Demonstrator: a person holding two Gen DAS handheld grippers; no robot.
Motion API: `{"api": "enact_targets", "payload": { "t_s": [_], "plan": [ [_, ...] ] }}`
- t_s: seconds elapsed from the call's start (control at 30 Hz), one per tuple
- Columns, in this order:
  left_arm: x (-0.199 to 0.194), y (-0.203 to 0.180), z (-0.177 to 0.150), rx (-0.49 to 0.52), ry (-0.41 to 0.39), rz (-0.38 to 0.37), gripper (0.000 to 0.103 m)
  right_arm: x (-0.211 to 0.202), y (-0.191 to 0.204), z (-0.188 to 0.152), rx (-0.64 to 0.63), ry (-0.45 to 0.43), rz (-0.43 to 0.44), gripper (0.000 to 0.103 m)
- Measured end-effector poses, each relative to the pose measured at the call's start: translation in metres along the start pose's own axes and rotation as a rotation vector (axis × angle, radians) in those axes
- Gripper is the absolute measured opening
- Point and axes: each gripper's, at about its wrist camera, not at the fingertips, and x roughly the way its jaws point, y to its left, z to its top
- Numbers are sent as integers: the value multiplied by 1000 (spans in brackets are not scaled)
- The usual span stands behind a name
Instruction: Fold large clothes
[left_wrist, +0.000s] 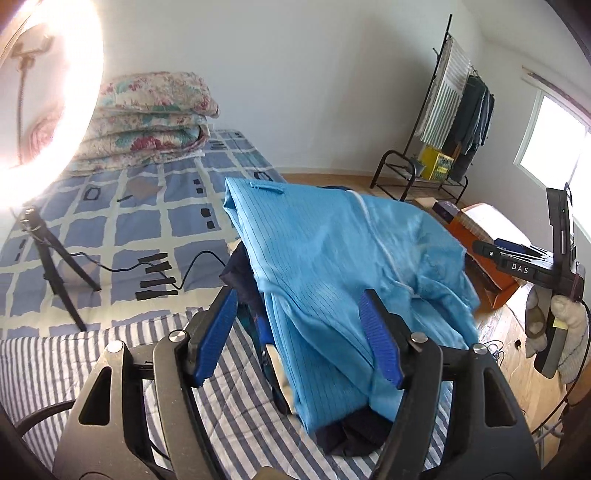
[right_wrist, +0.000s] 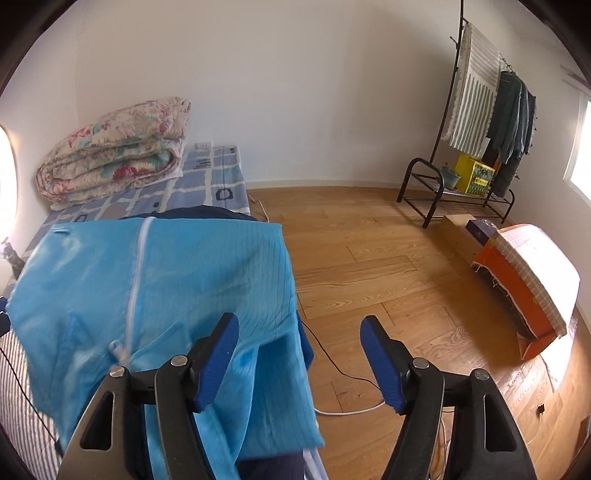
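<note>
- Tools first: the left tool stands wide, its ribbed blue pads clear of the cloth, though the near hem of the light-blue garment hangs in the gap between them, closer to the right-hand pad.
- The right tool is equally wide; only its left-hand pad overlaps the garment's edge, while the other pad hangs over bare wooden floor. Neither tool holds anything.
- The garment lies heaped at the near end of the bed, on the striped sheet, draped over darker navy clothing and reaching the bed's floor-side edge.
- Its long axis runs away from both tools toward the head of the bed, a white zipper line tracing it. The left tool appears better centred on the hem; the right sits at the floor-side corner, so the next grasp probably needs it shifted inward.
- The fabric is thin, smooth and faintly pinstriped, creasing softly; it will likely slip and sag when lifted.
- Beyond it lie a blue checked cover and a folded floral quilt by the wall.
</note>
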Motion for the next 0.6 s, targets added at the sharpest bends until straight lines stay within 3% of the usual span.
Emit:
{"api": "enact_targets", "payload": {
  "t_s": [0.23, 0.6],
  "plan": [
    [-74, -19, -14, 18, -37, -9, 70, -72, 5, -21, 9, -49, 26, 71],
    [-232, -53, -47, 27, -104, -10, 71, -221, 20, -51, -4, -129, 126, 74]
  ]
}}
